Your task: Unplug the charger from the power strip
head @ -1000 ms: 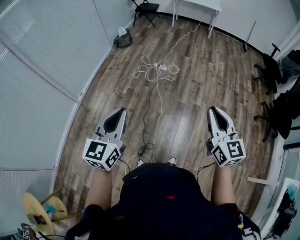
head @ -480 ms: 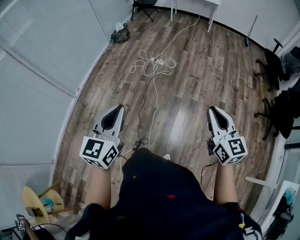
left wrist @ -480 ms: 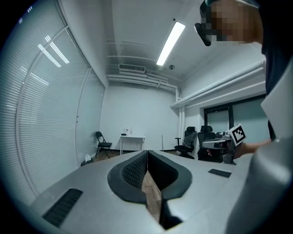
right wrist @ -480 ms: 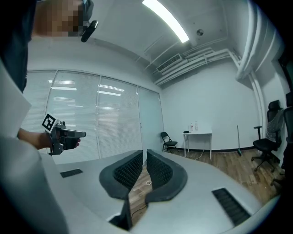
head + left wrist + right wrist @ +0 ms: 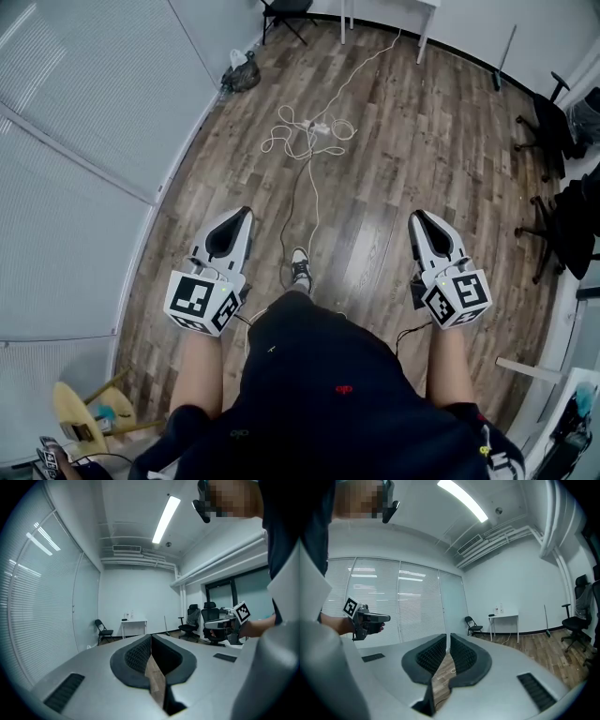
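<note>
I held my left tongs [image 5: 246, 215] and right tongs [image 5: 415, 217] out level in front of me, well apart, one on either side of my dark shirt. Both were closed and empty. The smooth grey shells tapered to blunt points, and the ribbed black pads [image 5: 135, 654] met along one thin seam with only floor showing behind it. The power strip [image 5: 319, 128] lay far ahead on the wood-plank floor [image 5: 412, 159], a small white bar in the middle of loose, looping white cable [image 5: 284, 141]. A thin cord ran back from it towards my shoe [image 5: 300, 269], and another ran on towards the white table [image 5: 422, 23] by the far wall. At that distance I could not pick out the charger from the tangle. To my left stood a glass wall with pale slatted blinds [image 5: 84, 141], with a crumpled black bag [image 5: 241, 75] at its foot and a black folding chair [image 5: 281, 11] beyond. Black office chairs [image 5: 561, 225] lined the right side.
</note>
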The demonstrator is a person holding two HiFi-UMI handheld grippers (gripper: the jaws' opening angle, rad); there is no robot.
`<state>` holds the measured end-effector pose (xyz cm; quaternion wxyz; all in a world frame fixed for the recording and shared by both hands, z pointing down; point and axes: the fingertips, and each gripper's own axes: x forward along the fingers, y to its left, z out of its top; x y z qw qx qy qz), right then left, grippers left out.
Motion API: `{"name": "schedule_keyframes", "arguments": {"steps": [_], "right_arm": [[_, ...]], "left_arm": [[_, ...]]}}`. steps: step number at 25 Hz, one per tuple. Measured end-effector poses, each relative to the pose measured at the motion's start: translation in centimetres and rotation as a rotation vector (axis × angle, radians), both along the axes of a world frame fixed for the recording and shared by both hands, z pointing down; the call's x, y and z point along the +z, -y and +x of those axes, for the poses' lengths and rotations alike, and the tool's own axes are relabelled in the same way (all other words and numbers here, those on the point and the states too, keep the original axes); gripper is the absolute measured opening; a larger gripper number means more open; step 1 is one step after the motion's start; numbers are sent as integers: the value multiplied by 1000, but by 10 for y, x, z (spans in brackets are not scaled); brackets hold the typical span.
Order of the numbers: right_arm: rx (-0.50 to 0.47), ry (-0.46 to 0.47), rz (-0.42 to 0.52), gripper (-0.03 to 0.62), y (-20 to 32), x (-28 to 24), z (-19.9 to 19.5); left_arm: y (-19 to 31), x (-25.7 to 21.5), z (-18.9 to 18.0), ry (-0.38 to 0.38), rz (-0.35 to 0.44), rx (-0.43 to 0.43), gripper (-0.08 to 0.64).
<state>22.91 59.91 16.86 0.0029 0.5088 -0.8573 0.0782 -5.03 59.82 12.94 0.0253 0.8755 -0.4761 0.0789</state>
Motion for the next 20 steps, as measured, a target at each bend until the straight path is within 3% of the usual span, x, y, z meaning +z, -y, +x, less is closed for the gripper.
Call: {"name": "schedule_keyframes", "arguments": {"steps": [9,20], "right_arm": [[14,-29,-32,41,104,10,-16],[-44,-71,-98,41,299,20,-116]], "left_arm": [[111,23,-12,-45,-39,28,23],[297,48,-101,-63,-114,5,23]]}}
